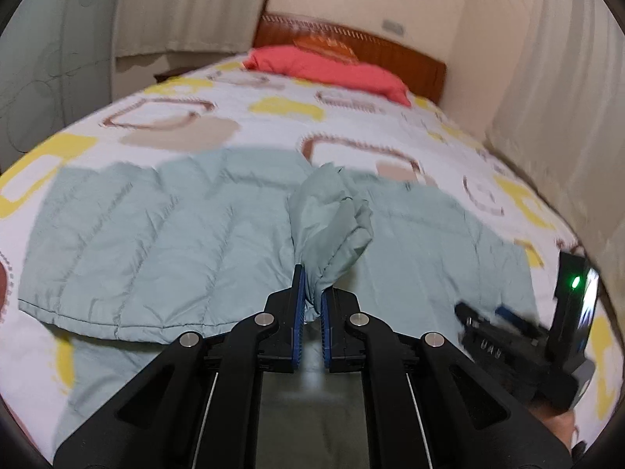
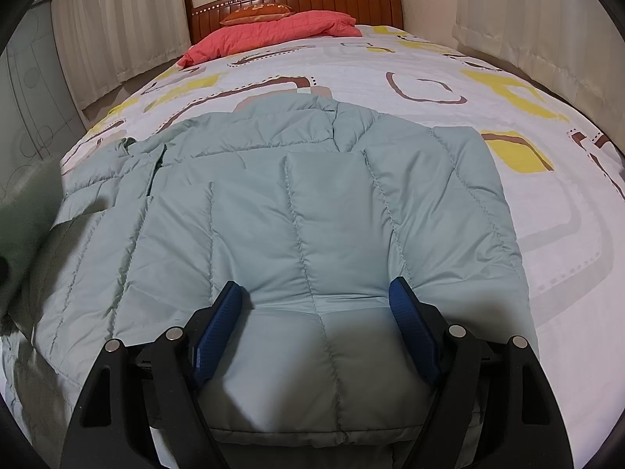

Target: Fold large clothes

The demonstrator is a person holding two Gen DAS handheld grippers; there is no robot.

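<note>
A pale green quilted puffer jacket [image 2: 304,203] lies spread on the bed [image 2: 429,58]; it also shows in the left wrist view [image 1: 156,226]. My left gripper [image 1: 311,273] is shut on a bunched fold of the jacket [image 1: 332,219] and holds it lifted above the rest. My right gripper [image 2: 318,293] is open, its blue pads [image 2: 218,328] straddling the jacket's near hem, which bulges between them. The right gripper also shows at the lower right of the left wrist view [image 1: 484,312], low over the jacket's edge.
The bed has a white sheet with yellow and brown squares. A red pillow [image 2: 273,31] and a wooden headboard [image 2: 297,0] are at the far end. Curtains [image 2: 117,19] hang on the left and right [image 2: 547,11]. A wardrobe [image 2: 27,97] stands at far left.
</note>
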